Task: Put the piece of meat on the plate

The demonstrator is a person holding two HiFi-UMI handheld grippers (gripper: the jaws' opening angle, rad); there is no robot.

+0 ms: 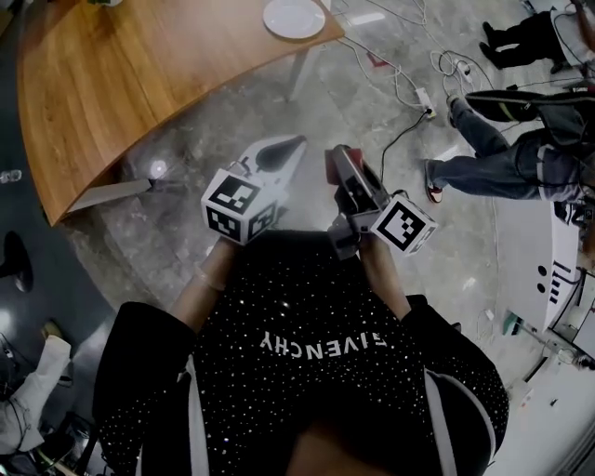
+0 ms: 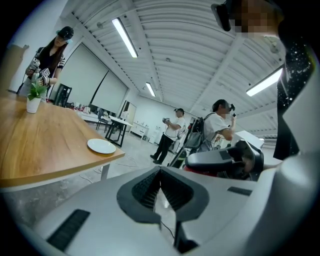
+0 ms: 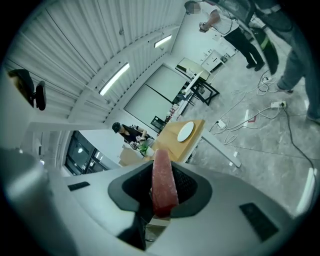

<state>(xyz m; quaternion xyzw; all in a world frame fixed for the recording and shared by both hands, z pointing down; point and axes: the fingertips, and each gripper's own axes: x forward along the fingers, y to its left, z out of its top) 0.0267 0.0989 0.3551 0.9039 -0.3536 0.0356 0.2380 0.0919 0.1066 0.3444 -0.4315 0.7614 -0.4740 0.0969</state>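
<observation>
The piece of meat (image 3: 164,185) is a red slab standing on edge between the pads of my right gripper (image 3: 162,169), which is shut on it. In the head view the meat (image 1: 331,168) shows as a red strip at the right gripper (image 1: 337,160), held in front of my chest over the floor. My left gripper (image 1: 290,145) is beside it on the left, apart from it, and its jaws (image 2: 160,170) meet at the tips with nothing between them. The white plate (image 1: 294,17) lies empty near the corner of the wooden table (image 1: 139,74), far ahead of both grippers.
Cables and a power strip (image 1: 423,98) lie on the grey floor right of the table. A person's legs (image 1: 493,158) and a white bench (image 1: 548,270) are at the right. Other people (image 2: 172,132) stand further off. A potted plant (image 2: 34,97) stands on the table.
</observation>
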